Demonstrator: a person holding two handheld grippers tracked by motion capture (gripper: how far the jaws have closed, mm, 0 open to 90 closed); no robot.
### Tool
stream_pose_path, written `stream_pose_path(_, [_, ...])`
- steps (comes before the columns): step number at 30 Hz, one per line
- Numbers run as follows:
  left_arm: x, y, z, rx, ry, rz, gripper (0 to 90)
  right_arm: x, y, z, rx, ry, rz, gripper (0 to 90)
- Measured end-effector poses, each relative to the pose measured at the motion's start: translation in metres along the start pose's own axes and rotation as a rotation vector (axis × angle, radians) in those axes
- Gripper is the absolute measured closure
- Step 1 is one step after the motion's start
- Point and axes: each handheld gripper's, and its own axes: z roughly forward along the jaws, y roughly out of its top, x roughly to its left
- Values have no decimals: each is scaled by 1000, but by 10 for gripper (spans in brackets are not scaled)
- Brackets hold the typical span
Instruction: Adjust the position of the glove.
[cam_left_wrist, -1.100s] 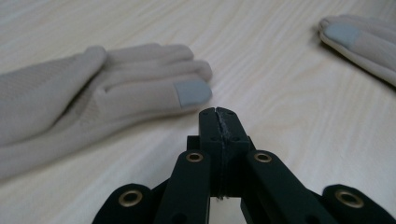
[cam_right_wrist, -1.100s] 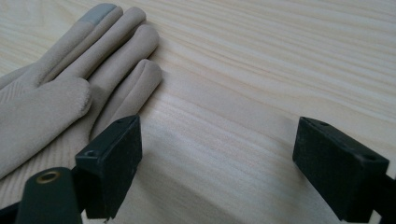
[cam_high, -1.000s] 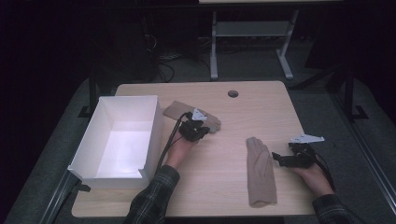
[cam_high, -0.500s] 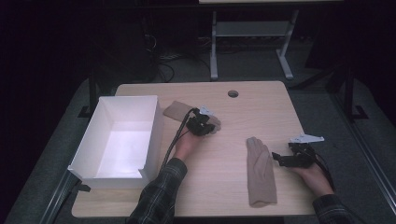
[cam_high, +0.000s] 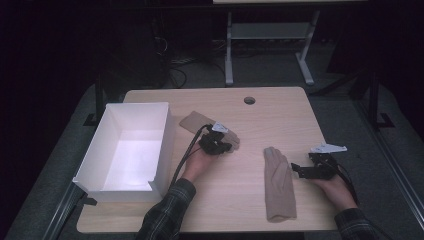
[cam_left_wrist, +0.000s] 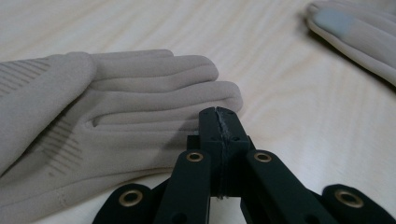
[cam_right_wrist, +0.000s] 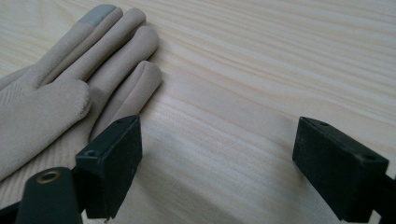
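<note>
**High view: two tools at two gloves on the bench**

High view shows the wooden bench (cam_high: 235, 200) carrying all items. The largest item, a white open box (cam_high: 127, 150), stands to the outer side of the left tool (cam_high: 216, 145), near it but apart.

A beige glove (cam_high: 279, 182) lies flat just beside the right tool (cam_high: 312, 170), on its inner side, with the cuff toward the person. In the right gripper view this glove (cam_right_wrist: 70, 79) lies left of the left jaw, its fingertips pointing away from the camera; one fingertip carries a grey patch. The right tool (cam_right_wrist: 219, 172) has its jaws spread wide, with bare bench surface between them. Neither jaw touches the glove.

A second beige glove (cam_high: 200, 122) lies under and beyond the left tool. In the left gripper view this glove (cam_left_wrist: 116, 102) lies ahead and to the left of the jaws, fingers extended to the right. The left tool (cam_left_wrist: 218, 122) has its jaws pressed together, their tips at the edge of the nearest glove finger. Whether fabric is pinched between them cannot be determined.

Each tool is held in one hand; plaid sleeves enter from the lower edge.
</note>
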Motion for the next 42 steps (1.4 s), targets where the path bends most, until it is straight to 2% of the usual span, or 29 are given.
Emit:
stream_pose_path(4, [-7,-3,-3,6,-26,6,897,0,0,0,1,0,2,155])
stream_pose_path(7, [-16,-8,-5,-2,-49,-4,897,0,0,0,1,0,2,155])
stream_pose_path(8, [-20,-10,-6,-3,-69,-8,897,0,0,0,1,-1,1,155])
stream_pose_path(9, [-22,-11,-7,9,-75,9,897,0,0,0,1,0,2,155])
stream_pose_path(10, [-22,-11,-7,9,-75,9,897,0,0,0,1,0,2,155])
stream_pose_path(11, [-30,-12,-7,10,-90,28,897,0,0,0,1,0,1,155])
stream_pose_path(13, [-34,-12,-7,7,-92,33,897,0,0,0,1,0,1,155])
stream_pose_path(14, [-41,-13,-7,10,-106,44,897,0,0,0,1,-1,2,155])
stream_pose_path(15, [-41,-13,-7,10,-106,44,897,0,0,0,1,0,2,155])
stream_pose_path(21, [-67,-17,-7,13,-151,73,897,0,0,0,1,-1,1,155])
stream_pose_path(24, [-73,-18,-6,18,-164,91,897,0,0,0,1,-1,1,155])
stream_pose_path(26, [-86,-19,-4,8,-190,102,897,0,0,0,1,-1,2,155])
stream_pose_path(27, [-86,-19,-4,8,-190,102,897,0,0,0,1,-1,2,155])
stream_pose_path(30, [-99,-19,-2,12,-215,129,897,0,0,0,1,-1,1,155])
stream_pose_path(31, [-102,-18,-3,14,-222,151,896,0,0,0,1,-1,1,155])
stream_pose_path(34, [-102,-16,-5,0,-226,155,896,0,0,0,1,-1,1,155])
stream_pose_path(37, [-94,-12,-12,-27,-198,145,896,0,0,0,1,-1,2,155])
stream_pose_path(38, [-82,-8,-20,-32,-159,134,896,0,0,0,1,-1,2,155])
stream_pose_path(39, [-77,-7,-22,-33,-141,135,896,0,0,0,1,-1,2,155])
stream_pose_path(40, [-77,-7,-22,-33,-141,135,896,0,0,0,1,-1,2,155])
stream_pose_path(41, [-63,-5,-29,-48,-93,114,897,0,0,0,1,-1,2,155])
stream_pose_path(42, [-63,-5,-29,-48,-93,114,896,0,0,0,1,-1,2,155])
